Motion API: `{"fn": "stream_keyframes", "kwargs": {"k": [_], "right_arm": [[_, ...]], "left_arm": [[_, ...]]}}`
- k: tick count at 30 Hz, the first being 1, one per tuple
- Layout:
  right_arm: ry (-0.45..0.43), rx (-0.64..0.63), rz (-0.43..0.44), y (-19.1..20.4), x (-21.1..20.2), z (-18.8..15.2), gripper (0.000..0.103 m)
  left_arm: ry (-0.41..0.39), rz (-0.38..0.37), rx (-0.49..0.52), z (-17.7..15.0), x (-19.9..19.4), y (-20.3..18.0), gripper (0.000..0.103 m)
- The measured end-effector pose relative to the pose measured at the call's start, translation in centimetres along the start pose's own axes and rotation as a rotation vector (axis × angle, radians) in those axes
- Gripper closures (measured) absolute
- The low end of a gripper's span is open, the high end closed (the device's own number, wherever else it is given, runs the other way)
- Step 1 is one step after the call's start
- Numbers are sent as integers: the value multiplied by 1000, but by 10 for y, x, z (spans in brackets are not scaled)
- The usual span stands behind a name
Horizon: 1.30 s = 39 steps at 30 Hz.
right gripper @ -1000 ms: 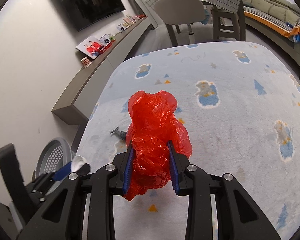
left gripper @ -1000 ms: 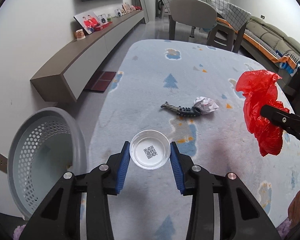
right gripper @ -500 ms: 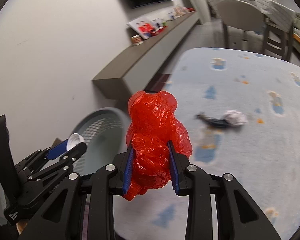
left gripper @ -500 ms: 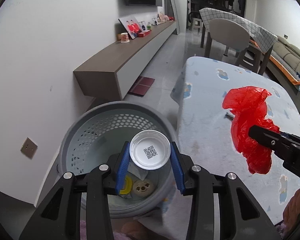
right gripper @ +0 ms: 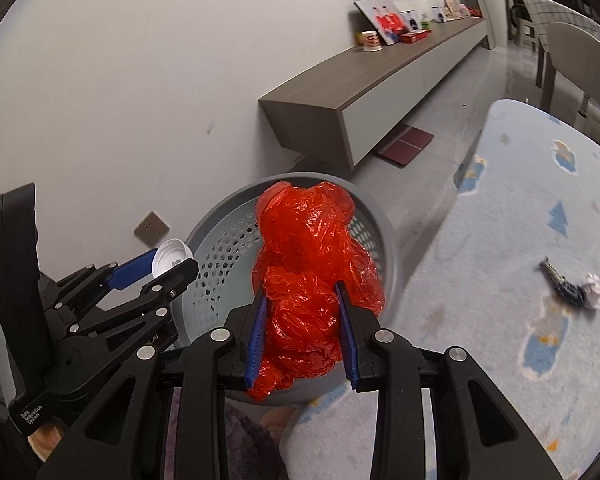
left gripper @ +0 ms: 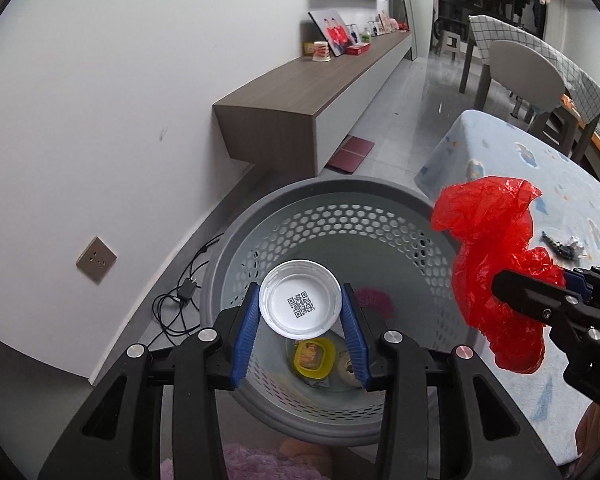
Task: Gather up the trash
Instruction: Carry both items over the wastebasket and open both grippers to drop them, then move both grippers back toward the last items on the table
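Observation:
My left gripper (left gripper: 300,312) is shut on a white round lid (left gripper: 300,305) with a QR code, held right above the mouth of the grey perforated basket (left gripper: 324,200). My right gripper (right gripper: 303,312) is shut on a crumpled red plastic bag (right gripper: 308,264), which hangs over the basket's near rim (right gripper: 384,232). From the left wrist view the red bag (left gripper: 488,248) hovers at the basket's right edge. A yellow cup (left gripper: 314,356) and other scraps lie at the basket's bottom. A crumpled white paper (right gripper: 596,291) and a dark toy (right gripper: 562,282) lie on the blue rug (right gripper: 500,240).
The basket stands on the floor by the white wall, beside a wall socket (left gripper: 96,259) and a black cable (left gripper: 180,300). A long low cabinet (left gripper: 308,96) runs along the wall. A red mat (left gripper: 351,154) lies under it. Chairs (left gripper: 524,68) stand beyond the rug.
Both grippers swung left from over the rug to the basket. The lid now sits over the basket's opening and the red bag has come up to its rim.

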State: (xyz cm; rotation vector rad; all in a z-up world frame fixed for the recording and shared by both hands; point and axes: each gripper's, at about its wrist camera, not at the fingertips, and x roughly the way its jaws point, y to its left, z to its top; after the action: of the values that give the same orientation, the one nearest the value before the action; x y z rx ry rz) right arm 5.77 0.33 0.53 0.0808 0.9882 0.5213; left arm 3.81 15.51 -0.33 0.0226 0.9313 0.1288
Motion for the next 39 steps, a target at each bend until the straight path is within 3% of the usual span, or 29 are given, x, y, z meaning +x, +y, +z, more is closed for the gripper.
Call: {"fn": "stream_keyframes", "kwargs": {"k": [5,8,11,13,15,16,29,39], "right_arm": [[24,4,7,1,19,3,71],[34,6,3,1,27,4,69],[33,7,-6,1,32,5,65],[32,12,-6,0,33,5,61],[29,16,-2,0,33,4,46],[23,17,-4,0,32,4,44],[6,18,-24,0,20,-2,44],[-20,41,-42,-5,4,-10,44]], "left_arm": [[24,0,-50,-1,10,16,61],[27,7,-66,-4,14,22,45],[29,13,-73,-6,17,25,40],[35,14,-79,-7,19,27,39],[38,14,-82,-7,21,27,37],[38,15,-82,-8,21,27,37],[26,16,-84,-10,18,26,36],[-1,3,-79,-10,6,22,26]]}}
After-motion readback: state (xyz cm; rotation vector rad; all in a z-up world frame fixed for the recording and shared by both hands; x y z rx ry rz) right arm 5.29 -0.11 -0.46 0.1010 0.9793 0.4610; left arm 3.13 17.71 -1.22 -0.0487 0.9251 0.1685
